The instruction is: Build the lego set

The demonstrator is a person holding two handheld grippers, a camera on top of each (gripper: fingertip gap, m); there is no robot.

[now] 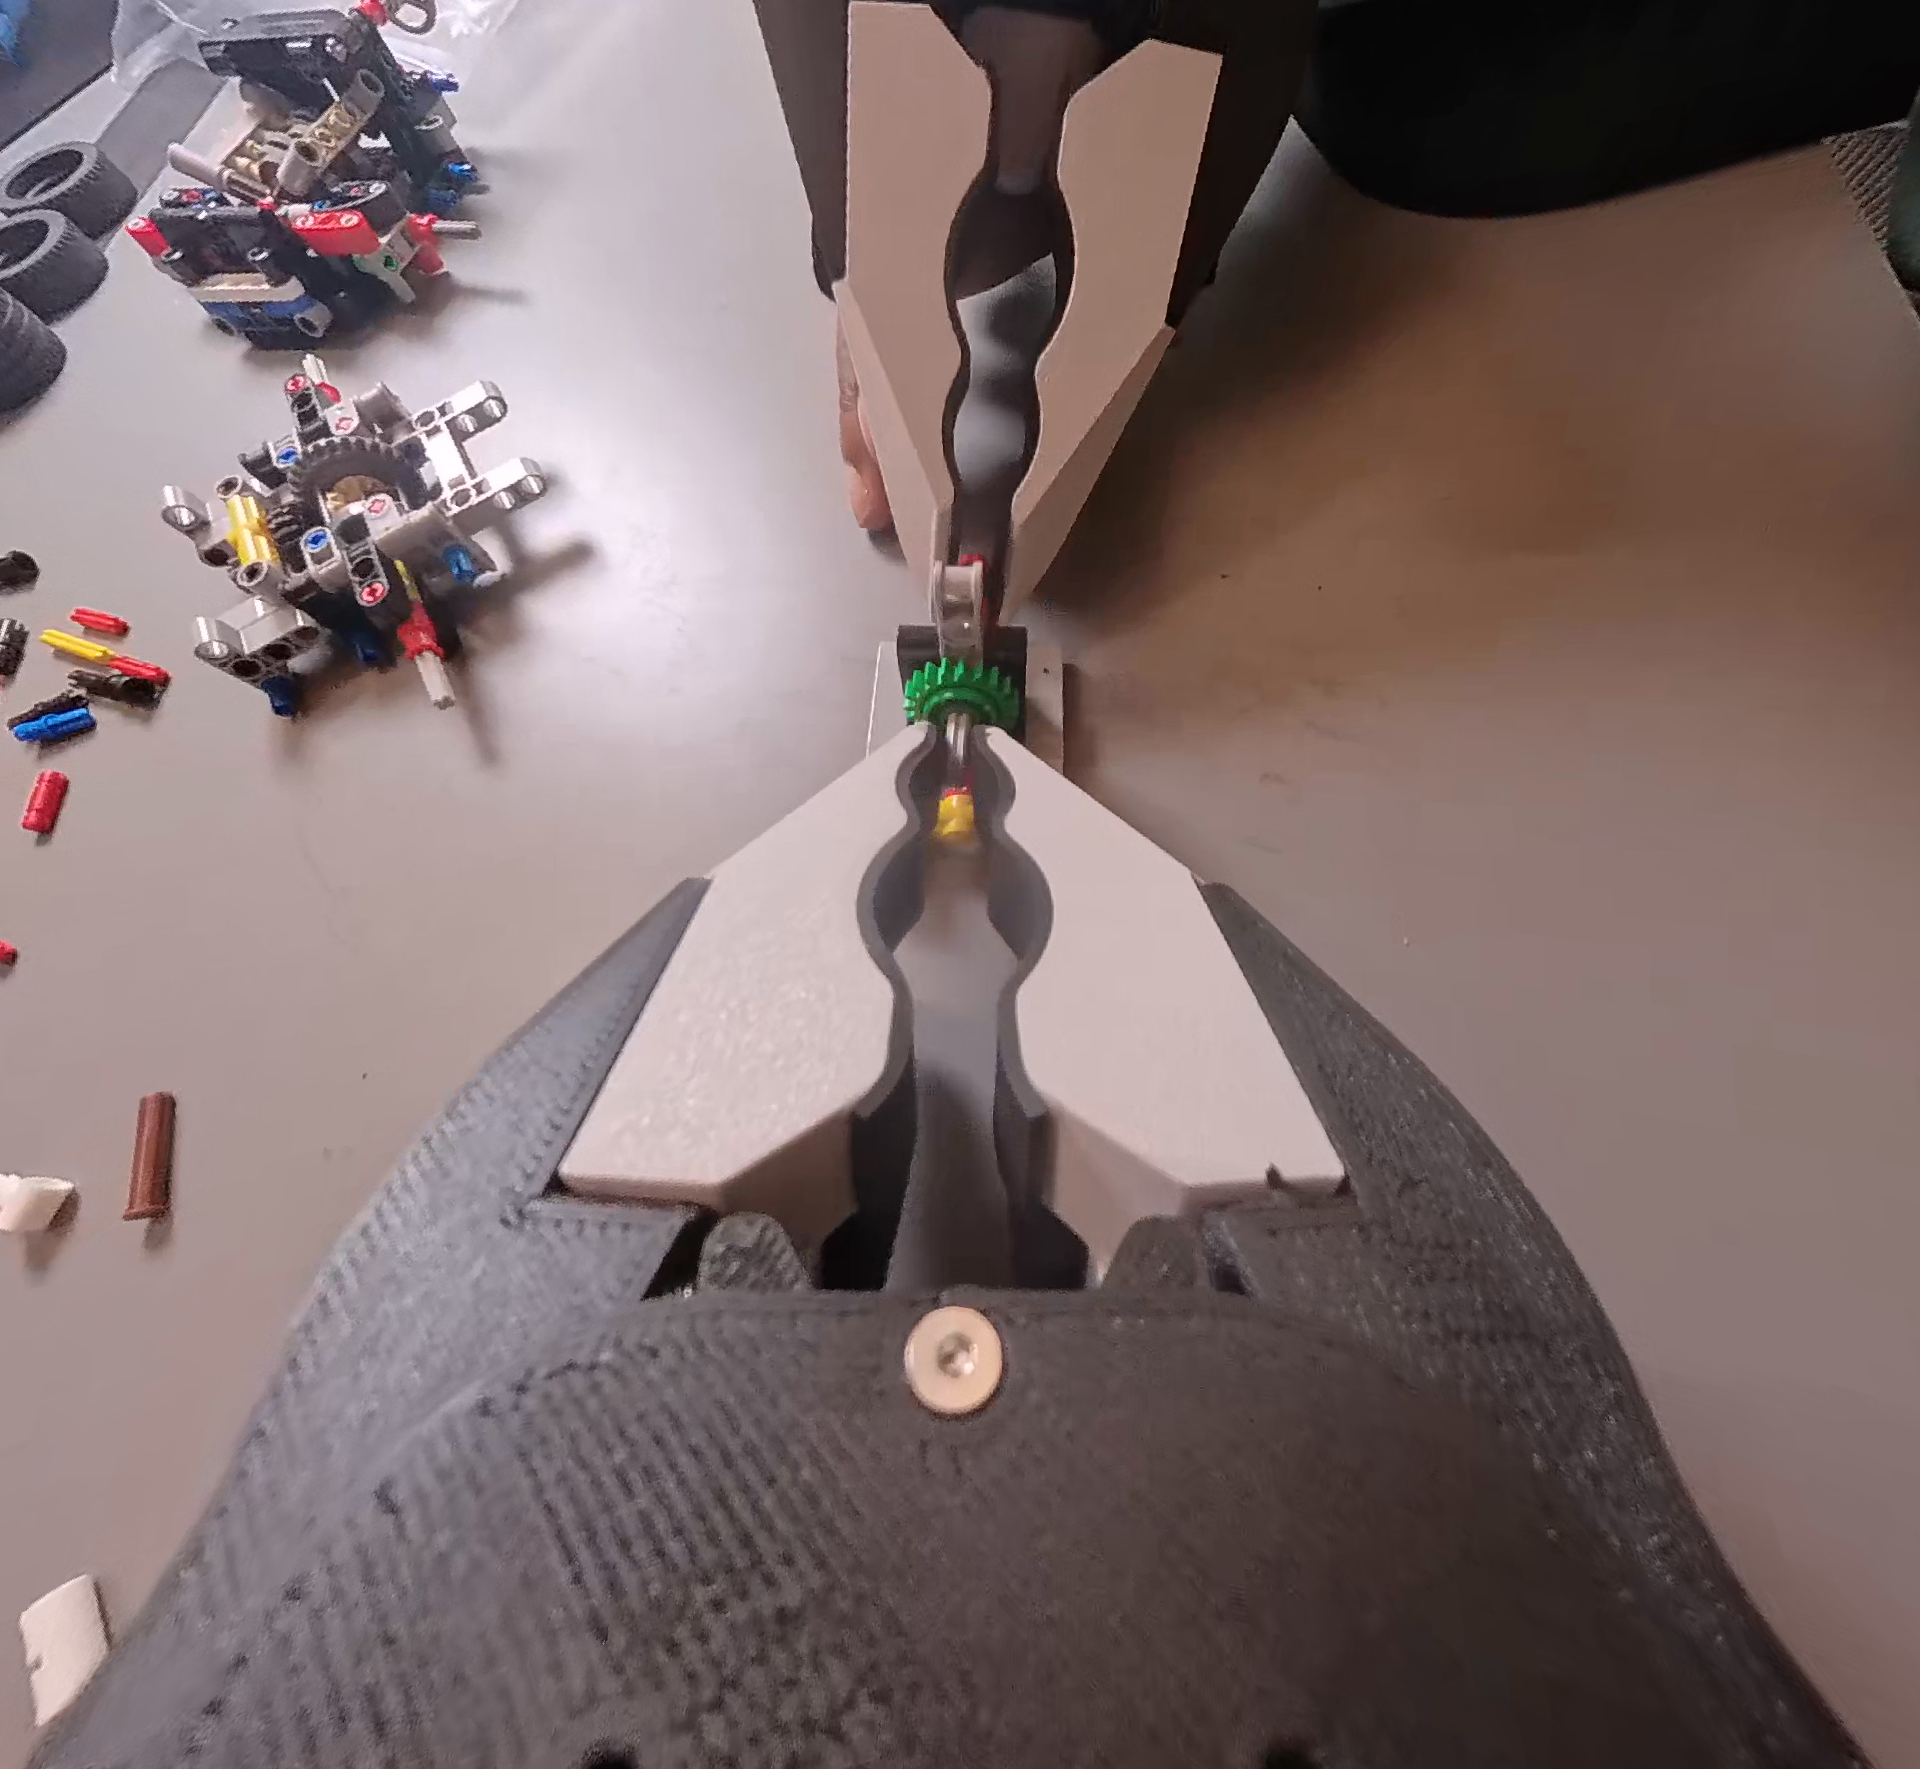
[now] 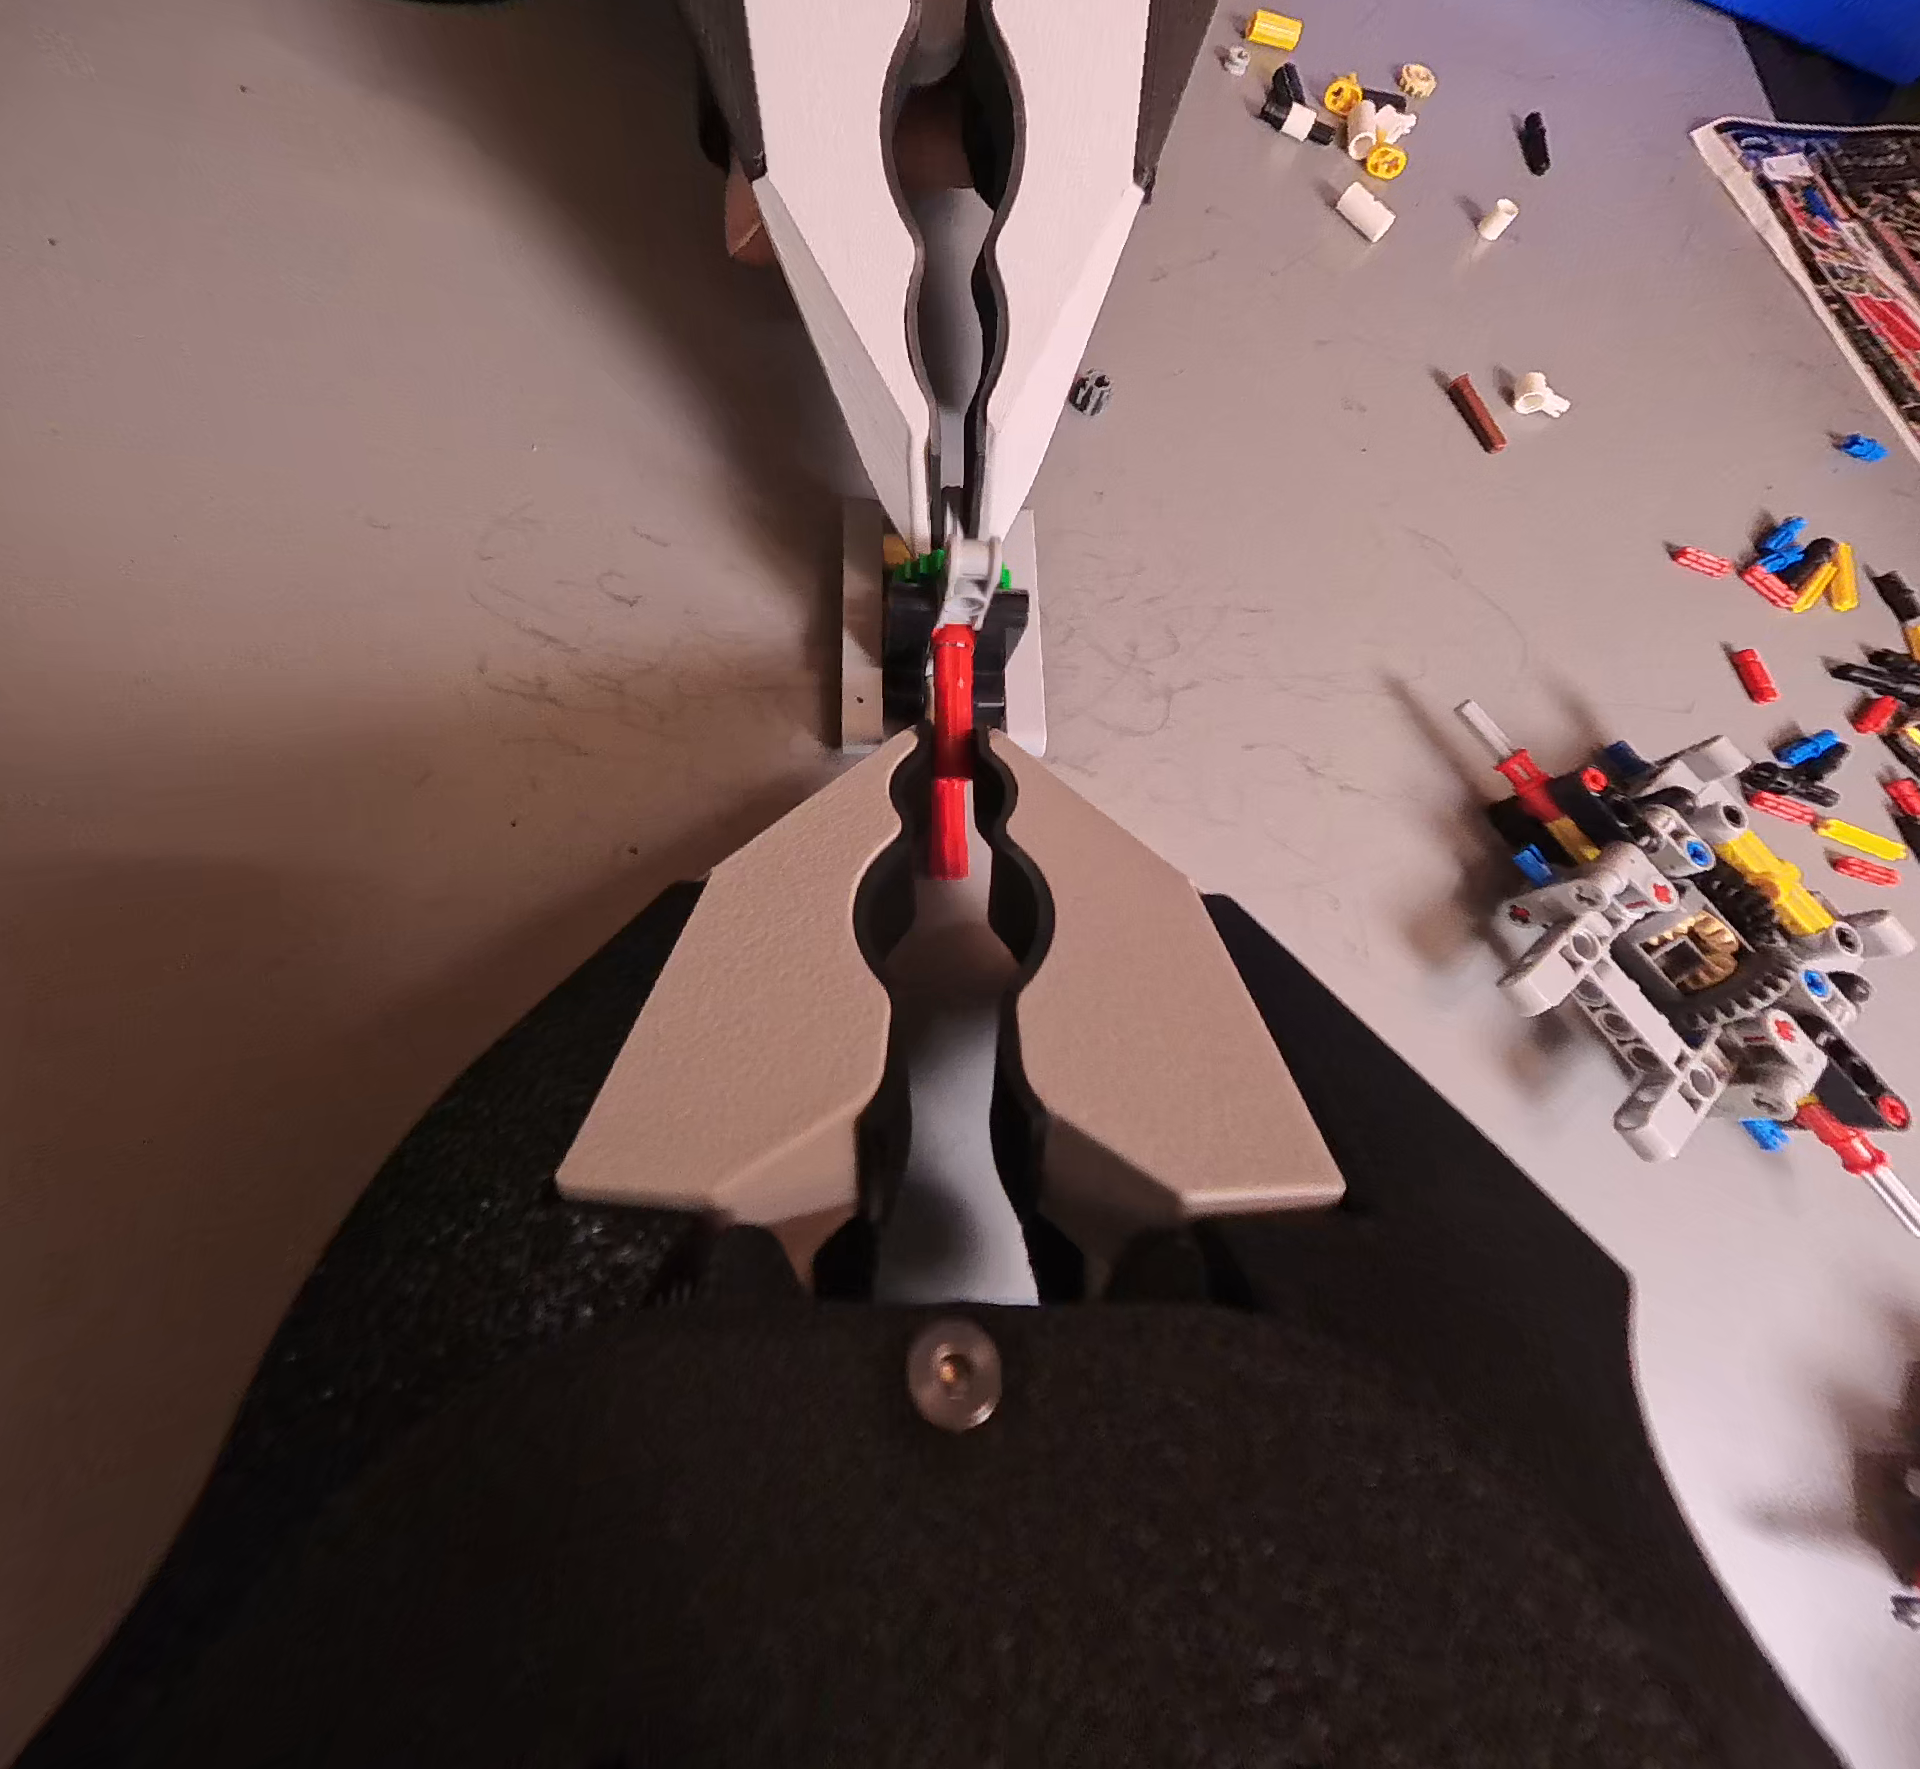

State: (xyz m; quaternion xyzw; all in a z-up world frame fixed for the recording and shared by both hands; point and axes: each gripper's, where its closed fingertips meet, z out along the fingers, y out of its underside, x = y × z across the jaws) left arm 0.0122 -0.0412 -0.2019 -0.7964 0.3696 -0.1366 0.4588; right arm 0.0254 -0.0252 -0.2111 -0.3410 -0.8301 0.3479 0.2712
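So the small brick assembly (image 1: 961, 670) sits dead between both tongs, its long axis running straight tip to tip. Left tongs (image 1: 964, 737) are clenched on the grey axle (image 1: 958, 740) behind the green gear (image 1: 948, 689) — right tongs (image 2: 951, 743) clamp the red axle (image 2: 948, 680) at the opposite end, above the tabletop (image 1: 1455, 784).

I see small brick assembly (image 1: 961, 670) mid-table, gripped from both ends. My left gripper (image 1: 961, 732) pinches thin grey axle (image 1: 958, 745) just behind green toothed gear (image 1: 948, 693); yellow bush (image 1: 954, 815) sits on axle between fingers. My right gripper (image 2: 951, 732) clamps red axle (image 2: 948, 743), which runs into light grey connector (image 2: 971, 581). Black block (image 2: 997, 649) sits behind gear, over pale flat plate (image 2: 1023, 680) on table.
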